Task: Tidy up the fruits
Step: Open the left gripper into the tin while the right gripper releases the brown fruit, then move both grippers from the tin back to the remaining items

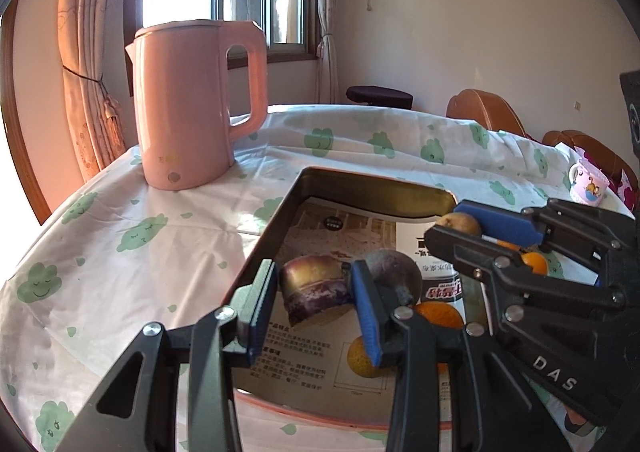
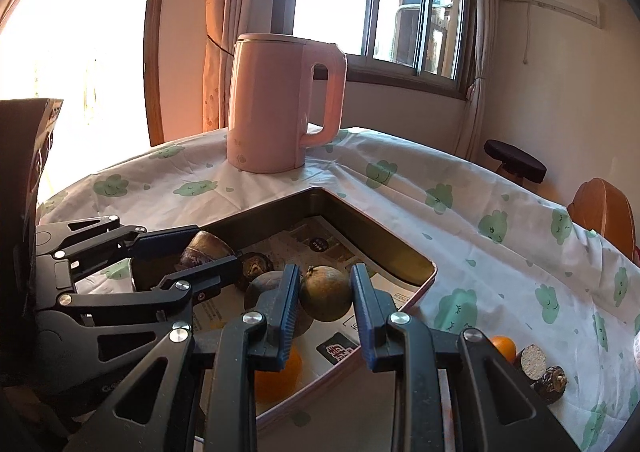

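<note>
A dark metal tray (image 1: 280, 207) (image 2: 380, 236), lined with printed paper, holds several fruits. My left gripper (image 1: 316, 308) is open around a cut purple-and-tan fruit piece (image 1: 314, 288), with small gaps on both sides; it also shows in the right wrist view (image 2: 204, 248). My right gripper (image 2: 326, 296) (image 1: 452, 223) is open around a round brown fruit (image 2: 325, 293) (image 1: 460, 221). A dark round fruit (image 1: 394, 270) (image 2: 262, 290) and an orange (image 1: 438, 314) (image 2: 278, 374) lie in the tray. Outside it on the cloth lie a small orange (image 2: 503, 346) and two dark fruit pieces (image 2: 532, 362).
A pink kettle (image 1: 192, 103) (image 2: 280, 103) stands behind the tray on a white tablecloth with green clouds (image 1: 140, 236). A small patterned cup (image 1: 588, 183) sits at the right edge. Wooden chairs (image 2: 604, 207) and a dark stool (image 2: 514, 161) stand beyond the table.
</note>
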`<action>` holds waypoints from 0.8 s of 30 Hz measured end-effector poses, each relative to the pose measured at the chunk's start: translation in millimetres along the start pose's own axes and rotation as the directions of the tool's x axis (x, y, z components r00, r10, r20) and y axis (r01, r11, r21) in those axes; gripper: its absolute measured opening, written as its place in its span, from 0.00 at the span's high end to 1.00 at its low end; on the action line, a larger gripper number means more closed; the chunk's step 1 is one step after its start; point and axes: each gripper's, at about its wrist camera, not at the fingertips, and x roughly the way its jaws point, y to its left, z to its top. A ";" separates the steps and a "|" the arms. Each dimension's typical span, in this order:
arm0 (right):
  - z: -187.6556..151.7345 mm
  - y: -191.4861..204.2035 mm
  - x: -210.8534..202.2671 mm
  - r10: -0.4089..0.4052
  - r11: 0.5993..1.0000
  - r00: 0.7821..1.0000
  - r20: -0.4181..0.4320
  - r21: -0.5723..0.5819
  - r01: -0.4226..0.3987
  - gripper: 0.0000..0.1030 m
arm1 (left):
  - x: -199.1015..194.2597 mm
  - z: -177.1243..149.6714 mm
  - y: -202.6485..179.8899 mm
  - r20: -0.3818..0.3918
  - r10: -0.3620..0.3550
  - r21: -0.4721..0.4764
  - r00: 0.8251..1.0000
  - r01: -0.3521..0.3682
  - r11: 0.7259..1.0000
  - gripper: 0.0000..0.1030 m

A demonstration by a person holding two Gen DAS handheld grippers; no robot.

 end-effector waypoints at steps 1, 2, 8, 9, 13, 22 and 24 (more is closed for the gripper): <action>-0.6 -0.6 1.2 0.003 1.000 1.000 -0.004 0.004 -0.003 0.72 | 0.0 -0.1 0.1 0.000 0.000 0.000 1.000 0.000 1.000 0.61; -1.3 -1.1 3.2 0.008 1.000 1.000 -0.012 0.006 -0.008 0.72 | -0.4 -0.2 -0.2 0.000 0.000 0.001 1.000 0.000 1.000 0.61; -4.5 -1.2 8.0 0.028 1.000 0.999 -0.036 0.013 -0.027 0.72 | 1.4 0.3 1.5 -0.007 0.014 -0.007 1.000 -0.014 1.000 0.54; -4.8 -1.6 7.5 0.029 1.000 0.999 -0.035 0.014 -0.028 0.71 | 1.0 0.3 2.8 -0.004 0.017 -0.013 1.000 -0.017 1.000 0.52; -5.8 -8.2 3.5 0.018 0.999 0.999 -0.027 0.032 -0.017 0.53 | -3.8 -0.7 7.1 0.023 0.021 -0.038 1.000 -0.020 0.999 0.42; -20.5 -60.8 -46.2 -0.092 0.994 0.995 0.025 0.061 0.090 0.41 | -25.6 4.3 -15.6 0.099 -0.037 -0.032 0.994 0.040 0.999 0.22; -28.3 -82.0 -57.6 -0.145 0.986 0.989 0.023 0.087 0.142 0.39 | -31.1 7.4 -26.3 0.120 -0.041 -0.021 0.992 0.044 0.999 0.18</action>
